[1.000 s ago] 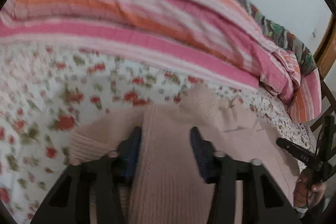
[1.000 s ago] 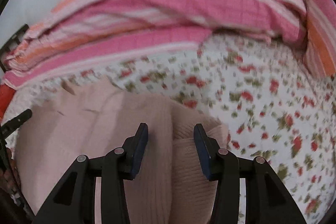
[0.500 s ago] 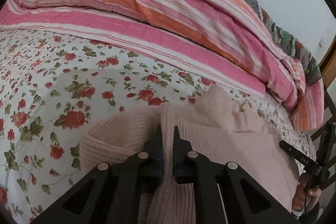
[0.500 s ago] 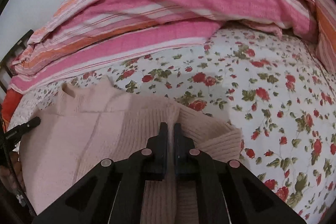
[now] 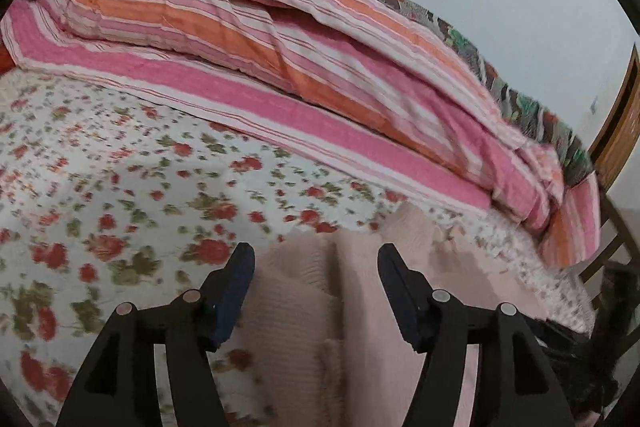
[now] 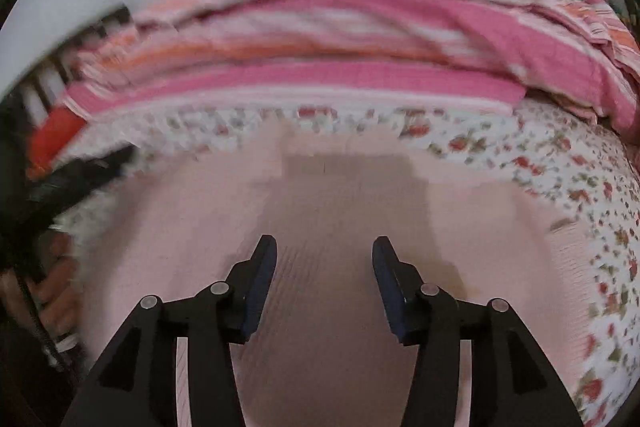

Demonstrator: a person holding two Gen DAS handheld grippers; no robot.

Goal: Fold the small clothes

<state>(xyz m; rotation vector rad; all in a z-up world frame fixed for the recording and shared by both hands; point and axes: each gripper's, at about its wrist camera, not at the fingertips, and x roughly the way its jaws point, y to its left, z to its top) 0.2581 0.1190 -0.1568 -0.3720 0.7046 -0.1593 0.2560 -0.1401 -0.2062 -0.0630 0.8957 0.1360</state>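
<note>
A pale pink knit sweater (image 5: pixel 344 307) lies on the floral bedsheet (image 5: pixel 120 195). In the left wrist view its folded ribbed edge runs between my fingers. My left gripper (image 5: pixel 316 267) is open above it, holding nothing. In the right wrist view the sweater (image 6: pixel 328 211) spreads flat and wide. My right gripper (image 6: pixel 324 259) is open over its middle, holding nothing. The view is blurred.
A pink and orange striped quilt (image 5: pixel 320 67) is bunched along the far side of the bed, also in the right wrist view (image 6: pixel 340 67). A wooden bed frame (image 5: pixel 616 147) stands at the right. The other hand and gripper (image 6: pixel 44 267) show at the left edge.
Both grippers were shut on the sweater half a second ago. Both have opened and let go, and the sweater now lies flatter.
</note>
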